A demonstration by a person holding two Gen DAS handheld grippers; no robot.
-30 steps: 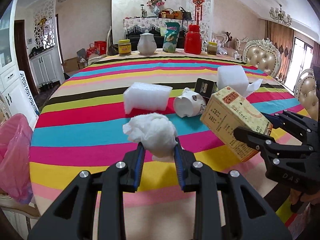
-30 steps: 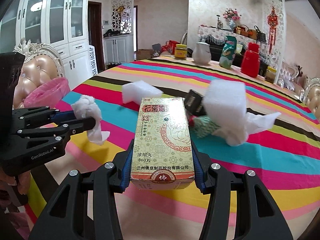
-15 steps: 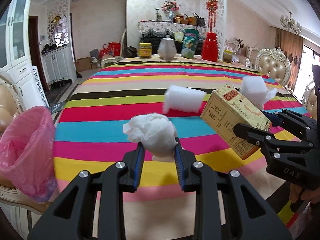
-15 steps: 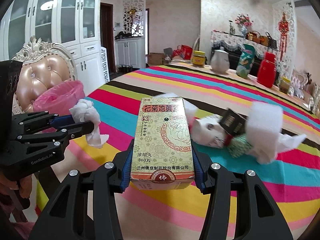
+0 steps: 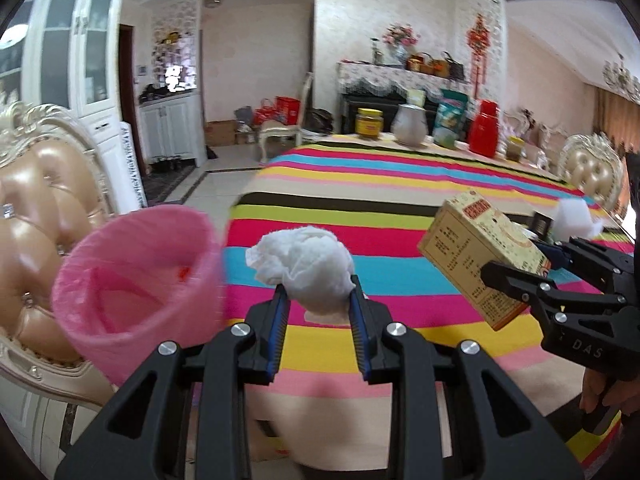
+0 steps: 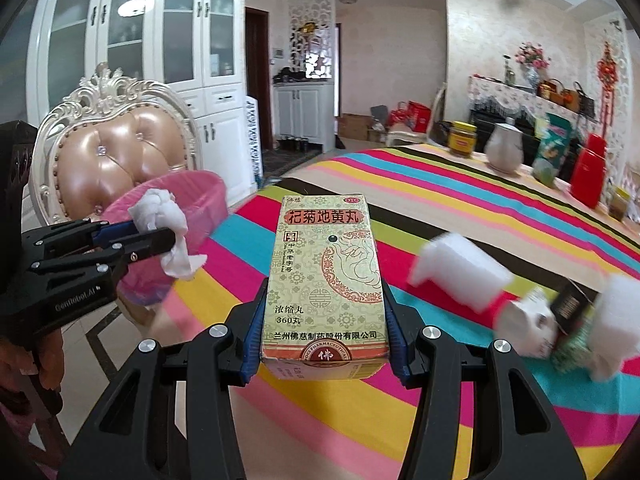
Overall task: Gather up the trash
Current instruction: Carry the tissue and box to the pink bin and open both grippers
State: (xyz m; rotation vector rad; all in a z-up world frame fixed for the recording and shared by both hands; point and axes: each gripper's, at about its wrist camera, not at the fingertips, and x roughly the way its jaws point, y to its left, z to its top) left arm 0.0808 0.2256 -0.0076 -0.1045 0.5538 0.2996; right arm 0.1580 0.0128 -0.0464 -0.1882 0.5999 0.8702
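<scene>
Tissue wad (image 5: 306,268) in left tongs (image 5: 318,304)

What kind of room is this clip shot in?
Most likely a home dining or living room: a large table under a striped tablecloth, ornate padded chairs, white glass-door cabinets, and a sideboard with flowers. A pink-lined bin stands beside the table.

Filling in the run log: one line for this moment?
left gripper: holds tissue | right gripper: holds box | bin: nearby

Open air separates the tissue (image 5: 306,266) from the pink bin's (image 5: 136,280) mouth; a chair (image 5: 36,208) backs the bin.
</scene>
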